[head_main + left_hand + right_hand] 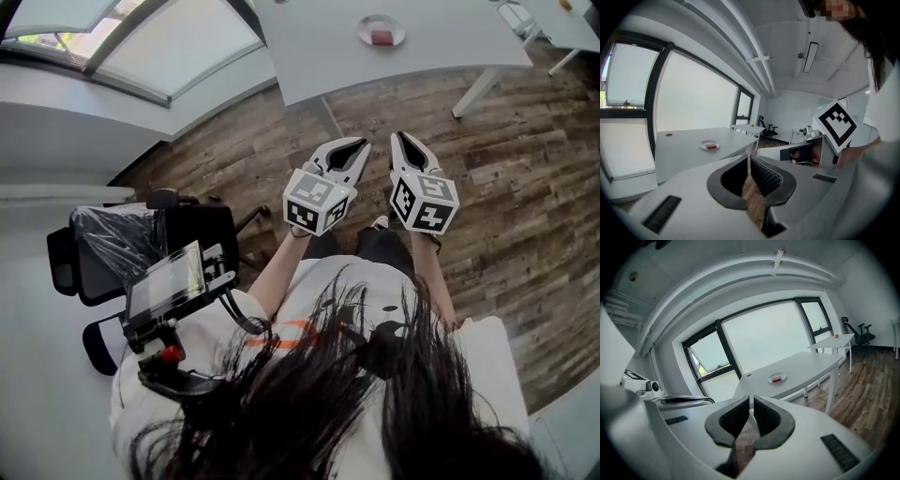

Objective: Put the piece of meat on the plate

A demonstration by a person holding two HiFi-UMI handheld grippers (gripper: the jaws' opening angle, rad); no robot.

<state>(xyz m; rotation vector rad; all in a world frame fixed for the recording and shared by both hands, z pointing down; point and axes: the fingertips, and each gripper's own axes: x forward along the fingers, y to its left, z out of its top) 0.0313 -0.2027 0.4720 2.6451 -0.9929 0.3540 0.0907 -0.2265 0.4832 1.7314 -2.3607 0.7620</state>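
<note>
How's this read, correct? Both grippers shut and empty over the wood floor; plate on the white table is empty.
The plate is not empty: a red piece of meat lies on it, as the right gripper view shows. The rest holds: left gripper and right gripper shut and empty over the wood floor, plate on the white table.

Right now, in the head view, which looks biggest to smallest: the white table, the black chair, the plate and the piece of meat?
1. The white table and the black chair look about alike here; the chair is nearer, so I won't rank them.
2. The plate.
3. The piece of meat on it, smallest.
</note>
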